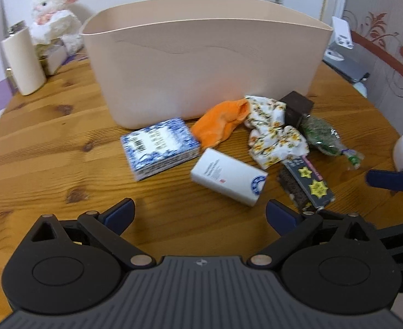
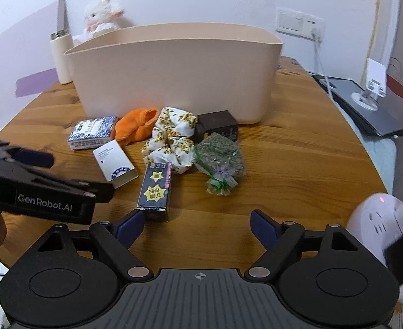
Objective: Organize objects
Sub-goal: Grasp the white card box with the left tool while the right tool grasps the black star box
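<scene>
A beige bin [image 1: 201, 63] [image 2: 174, 76] stands on the round wooden table. In front of it lie a blue-and-white box [image 1: 160, 148] [image 2: 91, 133], an orange cloth [image 1: 220, 123] [image 2: 138, 126], a white box [image 1: 228, 176] [image 2: 115, 163], a floral scrunchie [image 1: 275, 134] [image 2: 171, 139], a dark brown box [image 1: 296, 108] [image 2: 217, 126], a green herb bag [image 1: 324, 135] [image 2: 219, 159] and a dark starred packet [image 1: 308, 183] [image 2: 154, 189]. My left gripper [image 1: 200, 213] is open and empty, just short of the white box. My right gripper [image 2: 197, 226] is open and empty, its left finger beside the packet.
A white thermos [image 1: 23, 60] [image 2: 60, 57] and a plush lamb [image 1: 54, 16] [image 2: 101, 16] stand at the back left. A laptop and stand [image 2: 365, 104] sit at the right. A white power strip [image 2: 371, 219] lies at the table's right edge.
</scene>
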`<state>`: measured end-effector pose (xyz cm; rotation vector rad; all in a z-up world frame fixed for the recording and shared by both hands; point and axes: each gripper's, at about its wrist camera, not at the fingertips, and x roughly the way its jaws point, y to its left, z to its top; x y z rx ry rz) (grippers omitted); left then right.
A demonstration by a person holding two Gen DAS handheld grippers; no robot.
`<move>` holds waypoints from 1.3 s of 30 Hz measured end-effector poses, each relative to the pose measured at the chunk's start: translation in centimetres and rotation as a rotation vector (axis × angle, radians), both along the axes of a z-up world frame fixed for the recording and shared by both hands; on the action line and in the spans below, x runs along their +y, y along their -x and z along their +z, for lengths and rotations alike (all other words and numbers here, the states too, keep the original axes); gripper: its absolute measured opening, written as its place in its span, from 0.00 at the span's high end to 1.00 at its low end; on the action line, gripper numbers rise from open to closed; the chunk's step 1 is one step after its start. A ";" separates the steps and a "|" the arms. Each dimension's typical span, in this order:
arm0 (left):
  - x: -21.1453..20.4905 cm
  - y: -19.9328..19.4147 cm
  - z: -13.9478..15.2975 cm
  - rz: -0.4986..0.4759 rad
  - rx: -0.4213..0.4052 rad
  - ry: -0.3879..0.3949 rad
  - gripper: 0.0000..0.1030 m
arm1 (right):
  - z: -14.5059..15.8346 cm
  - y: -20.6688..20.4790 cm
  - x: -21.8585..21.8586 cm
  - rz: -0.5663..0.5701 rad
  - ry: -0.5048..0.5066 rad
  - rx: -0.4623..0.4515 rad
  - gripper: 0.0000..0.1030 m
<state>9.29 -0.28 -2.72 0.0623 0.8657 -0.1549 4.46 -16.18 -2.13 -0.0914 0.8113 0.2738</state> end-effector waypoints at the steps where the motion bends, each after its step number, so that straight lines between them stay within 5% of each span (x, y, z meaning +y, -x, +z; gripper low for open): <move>1: -0.1 -0.2 -0.1 -0.006 0.001 0.002 0.02 | -0.1 -0.2 0.1 0.010 0.000 0.004 0.19; 17: 0.9 -2.2 -0.5 -0.066 0.012 0.016 0.07 | -0.8 -1.6 2.5 0.109 0.011 -0.024 0.26; 27: 0.3 -3.3 -0.6 -0.088 -0.011 0.035 0.08 | -0.5 -1.9 0.8 0.064 0.001 -0.043 0.74; 31: -0.4 -2.9 -0.6 -0.080 -0.031 0.000 0.20 | -0.5 -1.8 0.7 0.062 0.002 -0.045 0.79; 34: -0.6 -2.5 -0.3 -0.102 -0.048 0.001 0.38 | -0.5 -1.7 0.8 0.059 0.001 -0.043 0.79; 39: -0.3 -2.1 -0.1 -0.109 -0.044 0.014 0.40 | -0.2 -1.2 0.9 0.062 -0.015 -0.038 0.79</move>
